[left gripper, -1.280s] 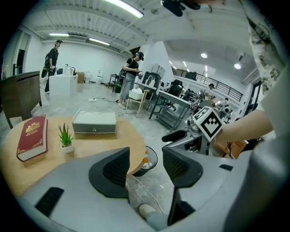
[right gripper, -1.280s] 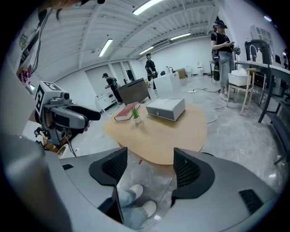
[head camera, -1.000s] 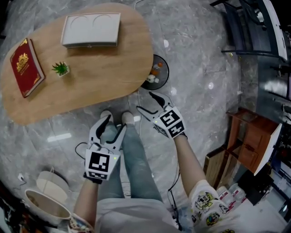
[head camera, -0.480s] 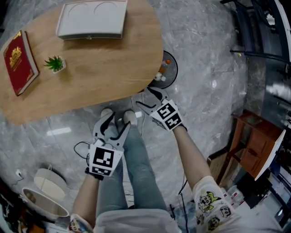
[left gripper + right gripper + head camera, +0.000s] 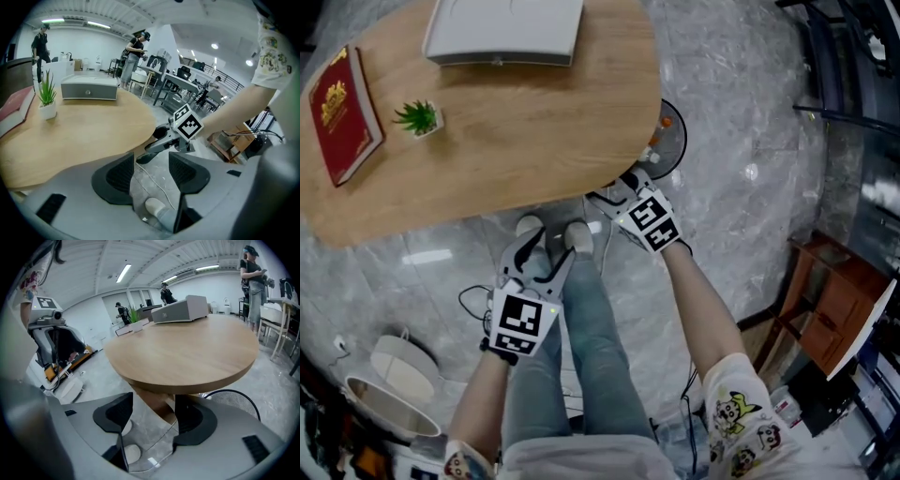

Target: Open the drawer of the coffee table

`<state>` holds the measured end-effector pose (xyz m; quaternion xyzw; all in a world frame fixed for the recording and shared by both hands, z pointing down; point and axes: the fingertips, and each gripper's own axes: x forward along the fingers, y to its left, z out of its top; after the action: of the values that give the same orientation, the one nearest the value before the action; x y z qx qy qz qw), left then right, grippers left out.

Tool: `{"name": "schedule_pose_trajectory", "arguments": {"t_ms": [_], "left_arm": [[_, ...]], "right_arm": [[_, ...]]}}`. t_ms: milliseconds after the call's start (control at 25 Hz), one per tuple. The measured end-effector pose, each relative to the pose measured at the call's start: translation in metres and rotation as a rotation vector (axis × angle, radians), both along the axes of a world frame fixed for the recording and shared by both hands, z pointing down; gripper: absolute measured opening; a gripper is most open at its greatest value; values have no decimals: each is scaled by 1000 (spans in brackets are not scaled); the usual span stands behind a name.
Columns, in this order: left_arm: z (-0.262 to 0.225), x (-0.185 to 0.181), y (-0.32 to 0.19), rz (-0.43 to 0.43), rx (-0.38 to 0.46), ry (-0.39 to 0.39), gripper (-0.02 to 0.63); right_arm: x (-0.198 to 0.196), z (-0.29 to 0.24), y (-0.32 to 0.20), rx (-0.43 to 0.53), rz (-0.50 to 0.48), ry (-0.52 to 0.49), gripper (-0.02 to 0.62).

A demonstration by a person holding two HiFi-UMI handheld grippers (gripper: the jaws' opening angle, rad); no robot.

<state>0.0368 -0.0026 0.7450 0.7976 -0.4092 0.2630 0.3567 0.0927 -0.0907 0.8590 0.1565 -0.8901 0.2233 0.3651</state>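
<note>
The oval wooden coffee table (image 5: 534, 141) fills the upper left of the head view. On its far side stands a grey box (image 5: 504, 33) with a small knob (image 5: 87, 92) on its front. My right gripper (image 5: 614, 190) hangs at the table's near right rim, jaws open and empty (image 5: 152, 408); the tabletop edge (image 5: 187, 376) lies just above them. My left gripper (image 5: 539, 258) is over the person's shoes (image 5: 578, 236), apart from the table, open with nothing between its pads (image 5: 151, 164).
A red book (image 5: 342, 112) and a small potted plant (image 5: 417, 117) lie on the table. A round black wire stand (image 5: 670, 141) sits by the table's right end. White round pieces (image 5: 398, 370) lie low left, a wooden cabinet (image 5: 834, 300) stands right.
Both grippers have sunk. The right one has drawn up to the table's right rim; the left stays over the shoes. The table sits nearer in the head view.
</note>
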Motion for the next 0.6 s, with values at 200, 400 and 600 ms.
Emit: {"name": "schedule_pose_trajectory", "arguments": {"t_ms": [200,400,600], "left_arm": [[7,-1,-5,-6,-4,-5,209],[11,1,-7,-3,-9,-13,209],[13,8,-5,17,-15,-23,209]], "right_arm": [[-1,10,-1,64,-153,66,190],[0,10,4,80,-256,61,146],[1,9,6,92,-295,30,133]]}}
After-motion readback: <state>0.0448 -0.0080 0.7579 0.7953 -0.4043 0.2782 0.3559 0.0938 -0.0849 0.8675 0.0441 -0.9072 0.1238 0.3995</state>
